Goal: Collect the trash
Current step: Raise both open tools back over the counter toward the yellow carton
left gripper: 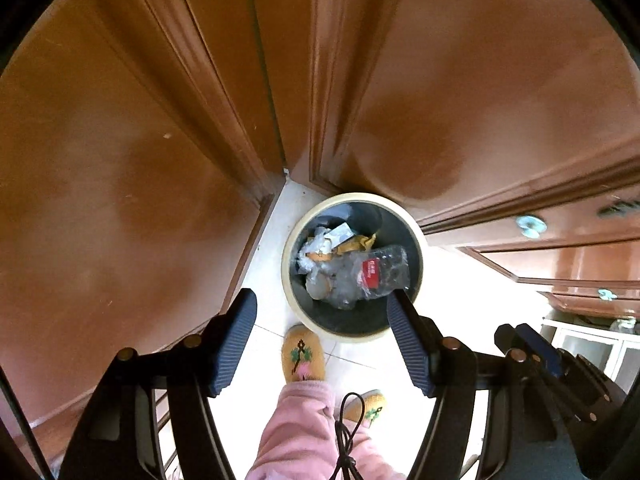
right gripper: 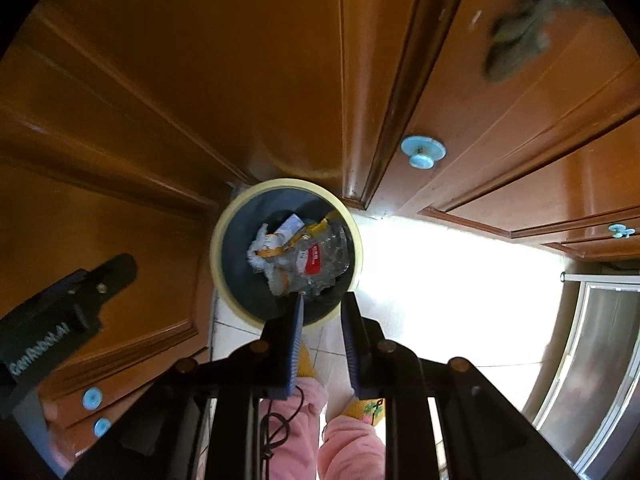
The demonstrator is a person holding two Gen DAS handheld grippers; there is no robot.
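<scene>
Both grippers over bin point(left gripper: 416, 240), straight below. Left gripper point(left gripper: 320, 340) jaws wide, right gripper point(right gripper: 322, 336) narrow; both empty. Crushed bottle point(left gripper: 380, 270) lies on top.

We look straight down from both wrists, well above the trash bin point(left gripper: 352, 268) point(right gripper: 286, 252); both views share it.

Both views bend strongly toward dark, round fisheye edges. The floor point(right gripper: 448, 280) in the right wrist view burns out to white glare, and that view is slightly smeared. The wooden doors point(left gripper: 120, 160) carry soft glossy reflections, dim and warm.
</scene>
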